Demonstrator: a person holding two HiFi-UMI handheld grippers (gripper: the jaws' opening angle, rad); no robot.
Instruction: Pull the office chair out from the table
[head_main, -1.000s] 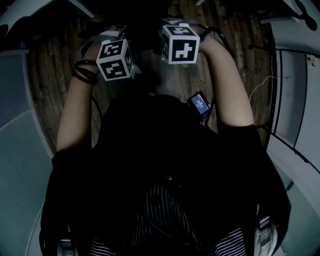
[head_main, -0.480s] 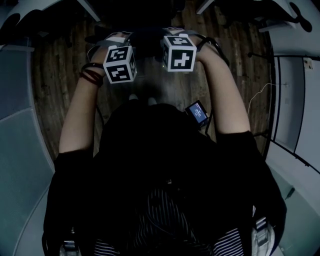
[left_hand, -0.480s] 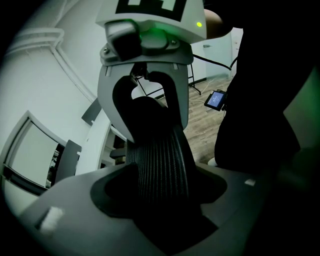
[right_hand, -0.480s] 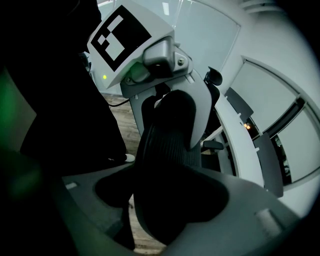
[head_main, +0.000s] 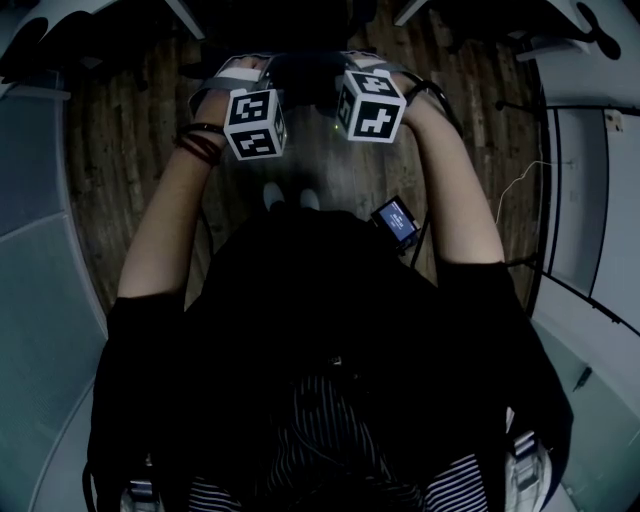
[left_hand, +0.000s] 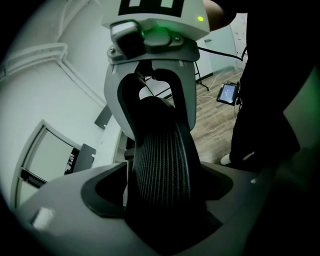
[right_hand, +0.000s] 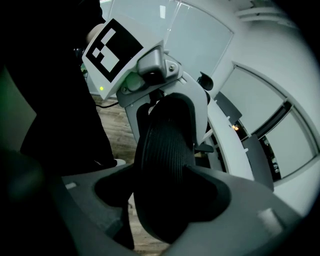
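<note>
Lower centre of the left gripper view: the left gripper (left_hand: 160, 195) stands wide, its jaws just opened, with the mesh back of the chair (left_hand: 160, 145) between them but loose. Lower centre of the right gripper view: the right gripper (right_hand: 165, 197) clamps that same back. The risk, as I judge it, is that a pull from one side alone swivels the chair, slides the mesh out of the grip, or rolls it onto the shoes (head_main: 290, 197).
</note>
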